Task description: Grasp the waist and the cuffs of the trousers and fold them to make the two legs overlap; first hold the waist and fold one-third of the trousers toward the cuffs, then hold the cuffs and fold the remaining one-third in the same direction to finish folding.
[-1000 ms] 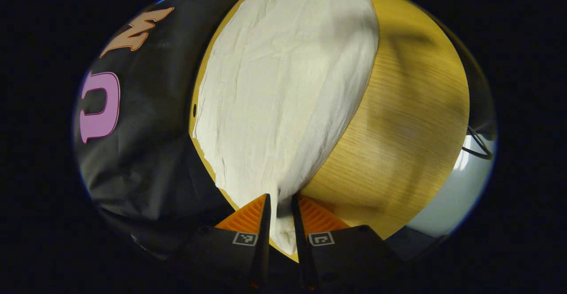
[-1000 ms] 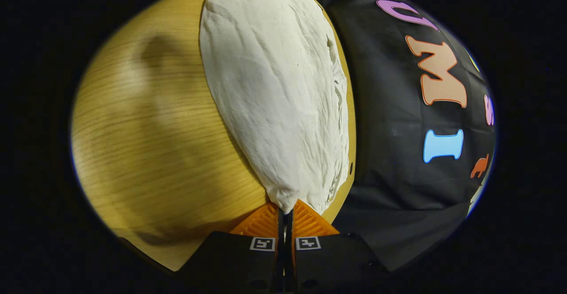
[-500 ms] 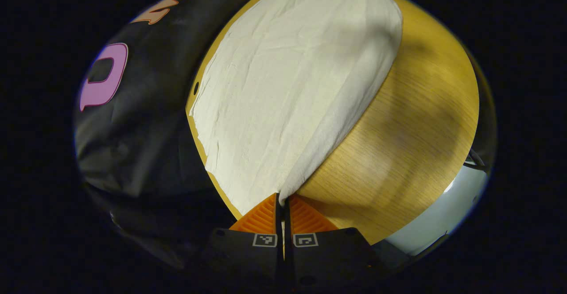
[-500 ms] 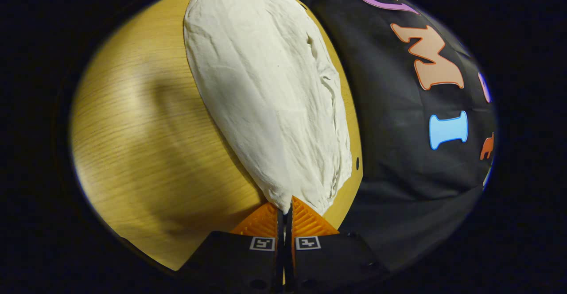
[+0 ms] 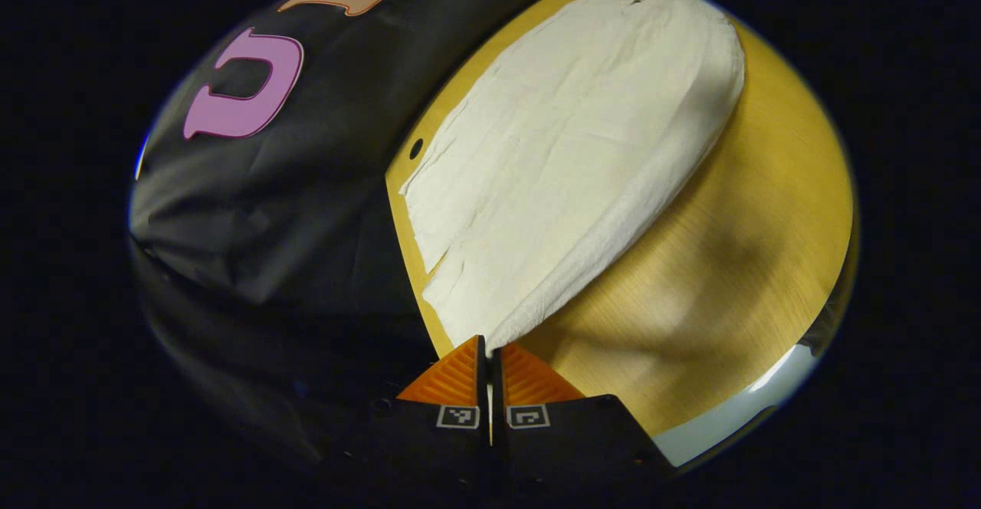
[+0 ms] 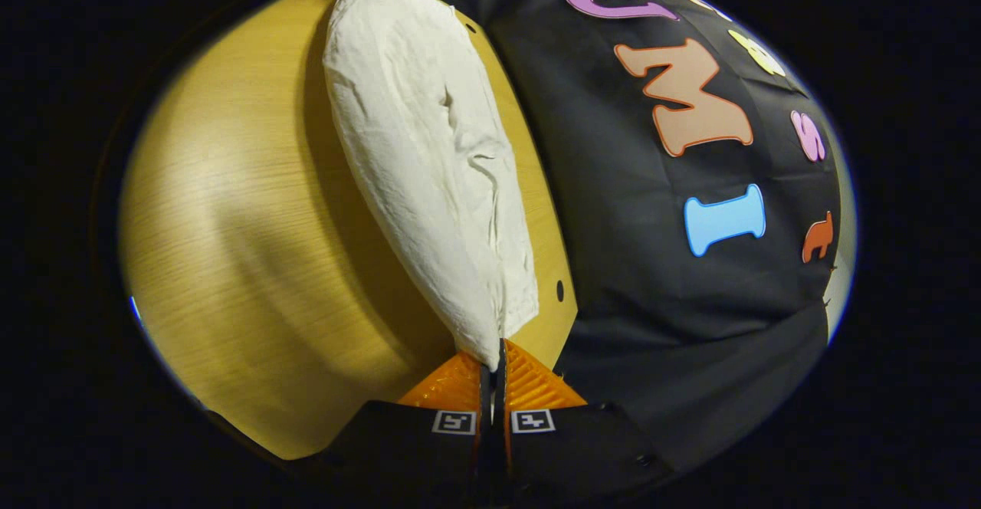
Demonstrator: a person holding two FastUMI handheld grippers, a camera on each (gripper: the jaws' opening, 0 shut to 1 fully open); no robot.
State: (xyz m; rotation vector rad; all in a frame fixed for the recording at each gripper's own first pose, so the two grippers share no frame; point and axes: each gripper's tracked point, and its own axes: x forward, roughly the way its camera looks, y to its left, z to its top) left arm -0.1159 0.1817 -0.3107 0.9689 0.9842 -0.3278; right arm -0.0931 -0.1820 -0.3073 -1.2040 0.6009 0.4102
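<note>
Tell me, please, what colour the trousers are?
Off-white trousers, plain; clearest in the left gripper view.

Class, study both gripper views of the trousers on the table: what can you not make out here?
- Which end of the trousers each gripper pinches, waist or cuff: the cloth bunches at the left gripper and right gripper.
- The table under the trousers: the cloth hides it.
- The table's near edge in the left gripper view: cut off.

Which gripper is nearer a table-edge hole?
Right, likely. Right gripper, shut on trousers, has a hole just beside its tips; left gripper's nearest hole lies farther up the table edge.
</note>
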